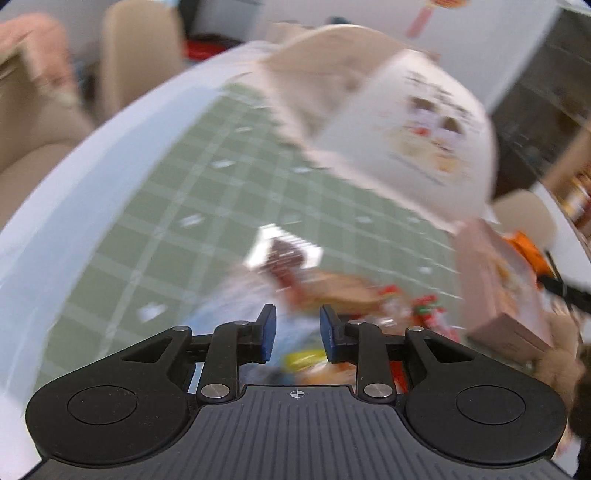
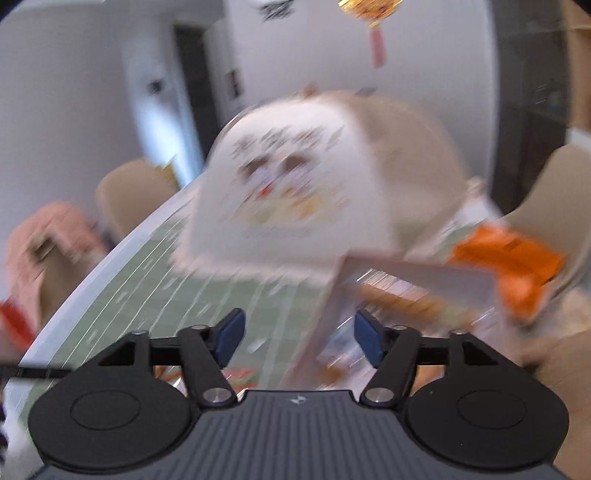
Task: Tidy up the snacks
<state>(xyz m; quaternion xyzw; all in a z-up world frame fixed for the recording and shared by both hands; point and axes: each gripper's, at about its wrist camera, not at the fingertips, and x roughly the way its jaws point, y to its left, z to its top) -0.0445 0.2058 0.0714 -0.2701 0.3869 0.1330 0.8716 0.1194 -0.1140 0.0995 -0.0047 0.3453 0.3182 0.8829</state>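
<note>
Both views are heavily motion-blurred, so details are coarse. Left gripper (image 1: 297,334): jaws stand a narrow gap apart, nothing clamped between the blue pads (image 1: 267,334), so it is released and empty; it hangs above a pile of snack packets (image 1: 343,295) lying on the green grid mat (image 1: 207,173). The pile shows red, yellow, brown and pale blue wrappers, individual items not separable in the blur. A white-edged dark packet (image 1: 286,249) lies on the mat just beyond the pile. Right gripper (image 2: 299,338): jaws spread wide, pads touch nothing, also empty; a pinkish snack box (image 2: 406,280) sits just ahead of its right finger, apart from it. An orange packet (image 2: 509,262) lies beside that box on its right. In the left view the same box (image 1: 495,291) stands at the right edge of the pile. A large white storage bag (image 2: 288,195) with a cartoon print and a beige side stands upright on the mat behind the snacks, open top not readable. The mat covers a white table (image 1: 92,155). Beige chairs (image 2: 129,192) stand around the table; a pink cloth (image 2: 48,236) drapes over one on the left. A red-and-gold ornament (image 2: 373,14) hangs on the far wall.
</note>
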